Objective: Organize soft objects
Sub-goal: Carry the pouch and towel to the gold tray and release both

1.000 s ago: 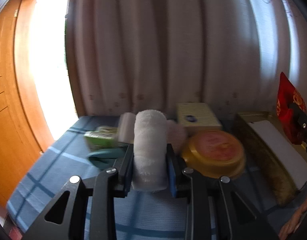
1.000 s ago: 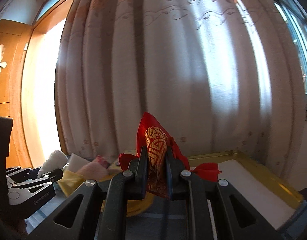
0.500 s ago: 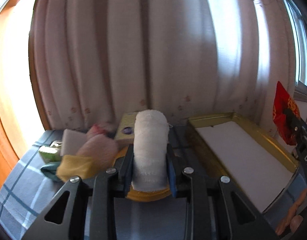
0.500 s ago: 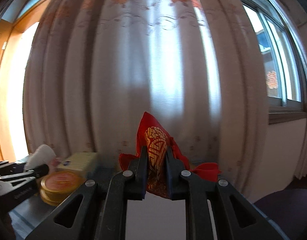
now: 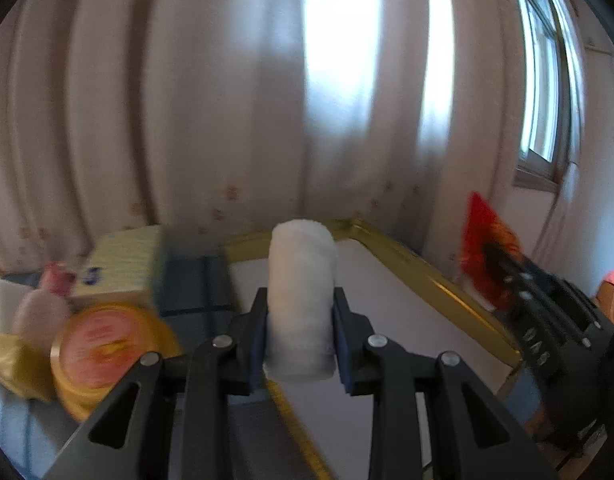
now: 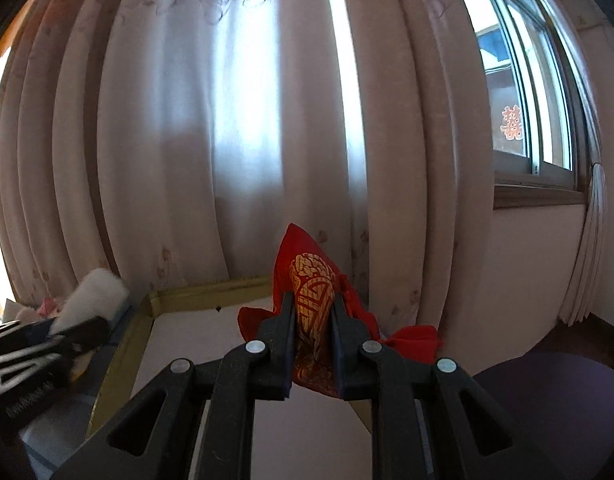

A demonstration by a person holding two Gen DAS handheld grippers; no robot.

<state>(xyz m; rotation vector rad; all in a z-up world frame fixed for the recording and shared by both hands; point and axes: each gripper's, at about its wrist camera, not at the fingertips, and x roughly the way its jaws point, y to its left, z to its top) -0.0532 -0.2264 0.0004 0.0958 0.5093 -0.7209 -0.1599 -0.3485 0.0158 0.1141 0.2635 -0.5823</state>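
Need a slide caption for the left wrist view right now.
Left gripper shut on rolled white towel above gold-rimmed tray.

We are holding the left gripper point(image 5: 299, 330) clamped on an upright white towel roll point(image 5: 300, 300), its pads pressing both sides of the roll, just over the near left edge of the gold-rimmed tray point(image 5: 439, 284). We are holding the right gripper point(image 6: 313, 340) pinched tight on a red-and-gold fabric pouch point(image 6: 312, 308) above the tray's right side. Both grippers are pointing slightly downward, toward the tray's far rim.
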